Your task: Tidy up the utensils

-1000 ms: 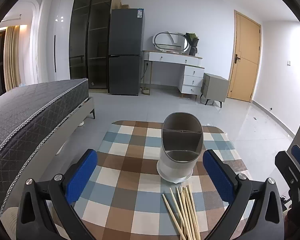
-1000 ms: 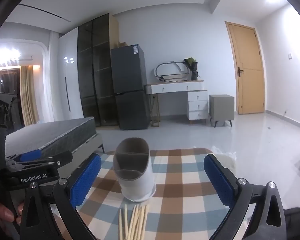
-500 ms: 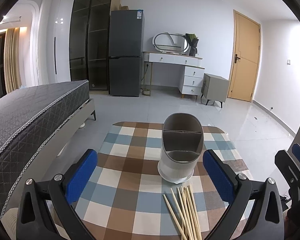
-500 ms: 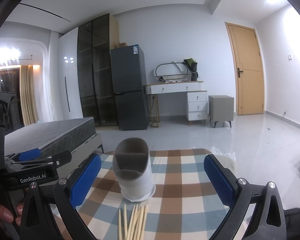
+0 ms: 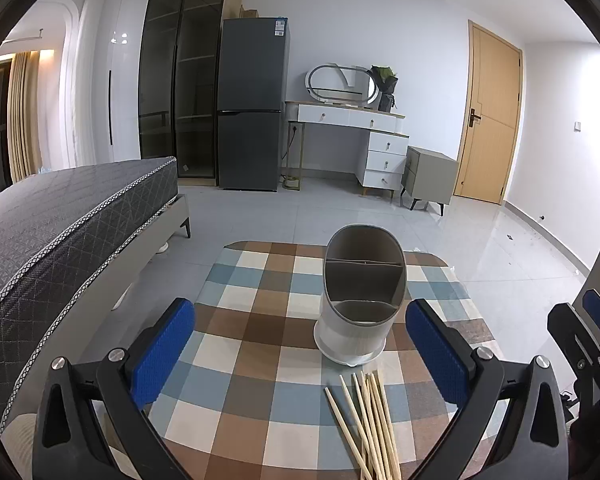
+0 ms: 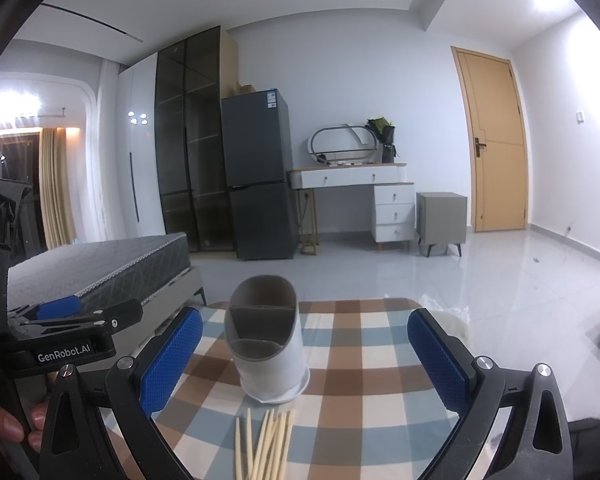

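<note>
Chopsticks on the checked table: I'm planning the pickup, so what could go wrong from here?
The pale wooden chopsticks lie bunched and overlapping, so an open gripper may grab several or scatter them. The tall grey divided utensil holder stands just beyond them; a forward push could tip it. The chopsticks' near ends are out of view.

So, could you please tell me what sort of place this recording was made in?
Probably a bedroom or studio flat: a grey quilted mattress bed, a dark two-door fridge and a white dressing table with oval mirror.
</note>
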### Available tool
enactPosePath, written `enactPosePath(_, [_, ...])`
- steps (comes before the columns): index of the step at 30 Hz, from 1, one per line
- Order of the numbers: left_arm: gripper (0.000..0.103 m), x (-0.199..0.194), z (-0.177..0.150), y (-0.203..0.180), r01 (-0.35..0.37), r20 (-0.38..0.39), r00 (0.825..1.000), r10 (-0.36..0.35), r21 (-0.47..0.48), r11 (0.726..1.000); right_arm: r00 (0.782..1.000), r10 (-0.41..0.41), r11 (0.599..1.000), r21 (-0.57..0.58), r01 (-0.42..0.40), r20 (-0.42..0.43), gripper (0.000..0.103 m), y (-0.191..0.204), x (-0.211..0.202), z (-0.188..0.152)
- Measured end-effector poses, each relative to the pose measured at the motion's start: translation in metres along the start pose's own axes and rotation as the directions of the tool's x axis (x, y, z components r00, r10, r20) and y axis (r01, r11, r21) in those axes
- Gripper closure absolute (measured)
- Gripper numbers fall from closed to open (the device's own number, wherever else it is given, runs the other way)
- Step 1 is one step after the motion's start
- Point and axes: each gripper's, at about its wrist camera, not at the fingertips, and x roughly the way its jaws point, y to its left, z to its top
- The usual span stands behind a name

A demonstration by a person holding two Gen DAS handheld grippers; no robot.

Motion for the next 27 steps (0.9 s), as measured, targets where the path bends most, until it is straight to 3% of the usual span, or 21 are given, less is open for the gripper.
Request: enactPosePath(27, [0.001,0.0021,-0.0037,0.0026,0.002,-0.020,1.000,-0.002,0.000,1.000,1.000,-0.002,1.000,-0.006,0.002,-0.013,0.000,-0.0008,0.0015,-0.0011])
